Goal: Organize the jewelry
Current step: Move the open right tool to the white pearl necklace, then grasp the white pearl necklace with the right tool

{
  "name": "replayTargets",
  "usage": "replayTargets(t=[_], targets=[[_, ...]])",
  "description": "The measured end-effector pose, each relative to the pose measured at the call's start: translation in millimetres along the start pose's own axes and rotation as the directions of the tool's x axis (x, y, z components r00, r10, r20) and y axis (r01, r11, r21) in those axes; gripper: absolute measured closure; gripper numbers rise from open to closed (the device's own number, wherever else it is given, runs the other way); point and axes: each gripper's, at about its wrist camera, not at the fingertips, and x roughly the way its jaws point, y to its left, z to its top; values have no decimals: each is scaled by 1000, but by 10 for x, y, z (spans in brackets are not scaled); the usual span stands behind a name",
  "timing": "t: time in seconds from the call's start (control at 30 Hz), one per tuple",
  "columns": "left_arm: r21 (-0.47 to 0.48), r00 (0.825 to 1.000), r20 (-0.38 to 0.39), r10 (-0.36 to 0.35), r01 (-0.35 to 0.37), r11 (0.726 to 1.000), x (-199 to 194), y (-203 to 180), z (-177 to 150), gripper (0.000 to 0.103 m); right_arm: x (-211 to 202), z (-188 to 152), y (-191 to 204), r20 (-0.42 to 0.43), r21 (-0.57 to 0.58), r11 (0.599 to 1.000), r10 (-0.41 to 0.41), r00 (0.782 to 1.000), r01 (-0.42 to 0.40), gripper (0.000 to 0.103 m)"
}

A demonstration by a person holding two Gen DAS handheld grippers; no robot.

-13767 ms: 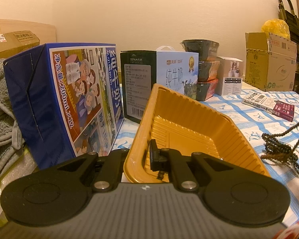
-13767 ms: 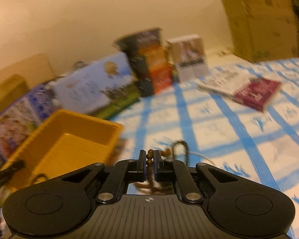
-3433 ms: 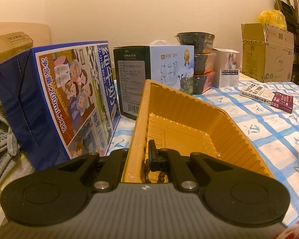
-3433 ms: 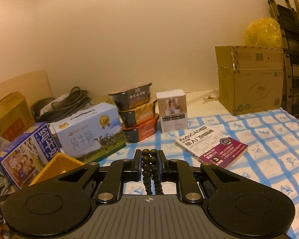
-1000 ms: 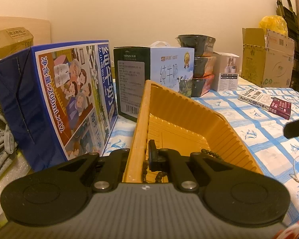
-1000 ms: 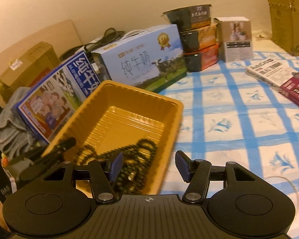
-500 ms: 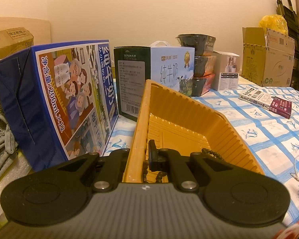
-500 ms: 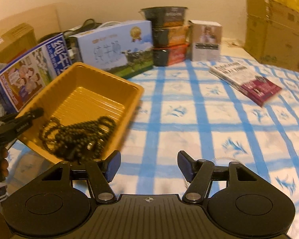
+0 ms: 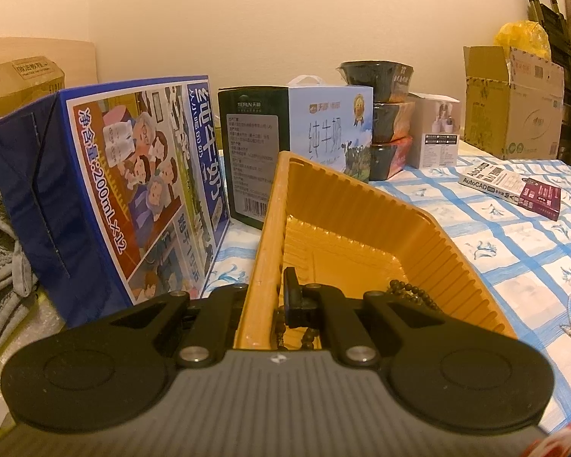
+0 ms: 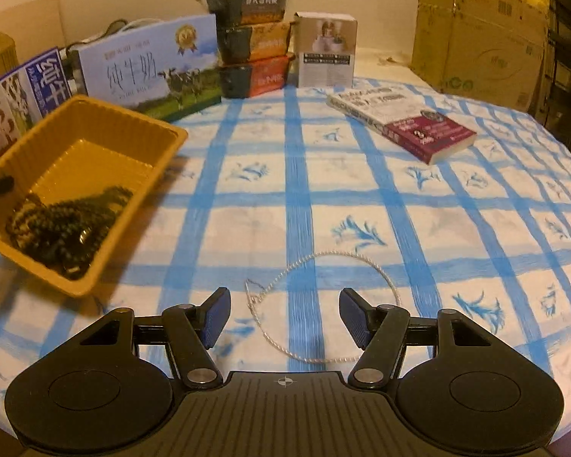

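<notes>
Beyond the tray [image 10: 160,160] rim, checked cloth [image 10: 456,221] lies open around the chain [image 10: 323,266].

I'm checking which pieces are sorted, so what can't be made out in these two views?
- Dark beads in the yellow tray, right wrist view: piled and blurred, so the number of strands is unclear.
- Silver chain on the tablecloth, right wrist view: its near end runs behind the open right gripper.
- Same beads, left wrist view: mostly hidden behind the left gripper, which clamps the tray's wall.
</notes>
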Motion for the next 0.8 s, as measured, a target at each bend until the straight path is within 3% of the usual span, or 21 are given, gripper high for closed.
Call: replayTargets(t=[0.2, 0.33, 0.57, 0.8], targets=[[8, 1000, 0, 1, -1, 1000, -5, -4, -1, 97, 81, -99, -20, -13, 3, 999, 42, 999, -42, 40], [9, 1000, -1, 1, -1, 1000, -4, -5, 2, 97, 142, -144, 34, -21, -35, 996, 77, 997, -78, 56], [9, 1000, -1, 0, 0, 1000, 0, -8, 0, 97, 280, -175, 63, -52, -73, 993, 89, 995, -92, 72], [11, 1000, 0, -1, 1, 1000, 0, -9, 0, 97, 377, -188, 26, -70, -97, 991, 91, 993, -97, 77]])
